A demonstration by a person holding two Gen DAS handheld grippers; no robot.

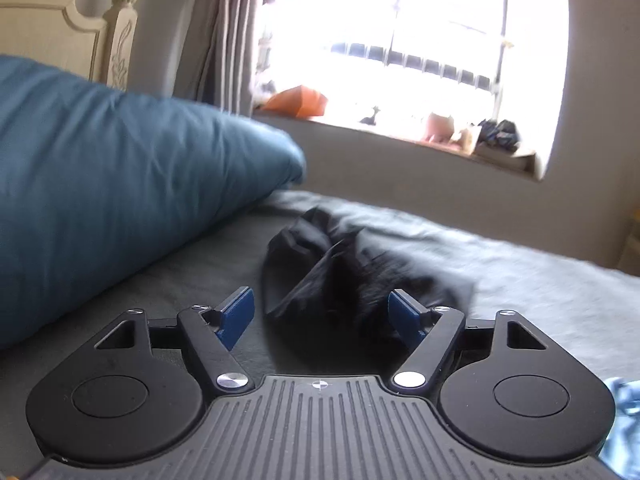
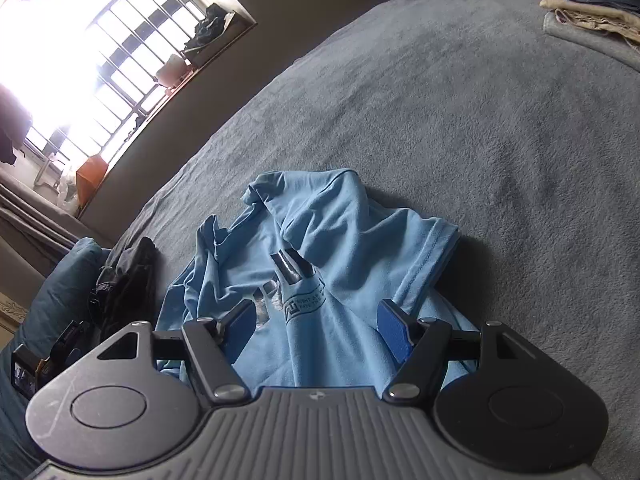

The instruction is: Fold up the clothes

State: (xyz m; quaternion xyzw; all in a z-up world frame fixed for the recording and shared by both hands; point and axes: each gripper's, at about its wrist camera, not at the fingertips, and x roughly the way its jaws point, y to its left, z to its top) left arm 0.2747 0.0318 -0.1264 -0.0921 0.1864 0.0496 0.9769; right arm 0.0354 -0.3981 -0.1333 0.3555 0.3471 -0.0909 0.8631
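Observation:
A crumpled light blue T-shirt [image 2: 340, 240] with a dark print lies on the grey bed cover [image 2: 440, 100]. My right gripper [image 2: 316, 312] hovers over its near part, open, and its blue pads stand apart from the cloth. A black garment [image 1: 344, 264] lies bunched on the bed beside a teal pillow [image 1: 100, 180]. My left gripper [image 1: 320, 304] is open just in front of it, with nothing pressed between its pads. In the right wrist view the black garment [image 2: 128, 276] lies left of the shirt. An edge of the blue shirt [image 1: 624, 420] shows at the lower right of the left wrist view.
A stack of folded clothes [image 2: 592, 4] sits at the far corner of the bed. The cream headboard [image 1: 60, 32] rises behind the pillow. A bright window with a cluttered sill [image 1: 400, 136] and a curtain [image 1: 216, 32] lies beyond the bed's far side.

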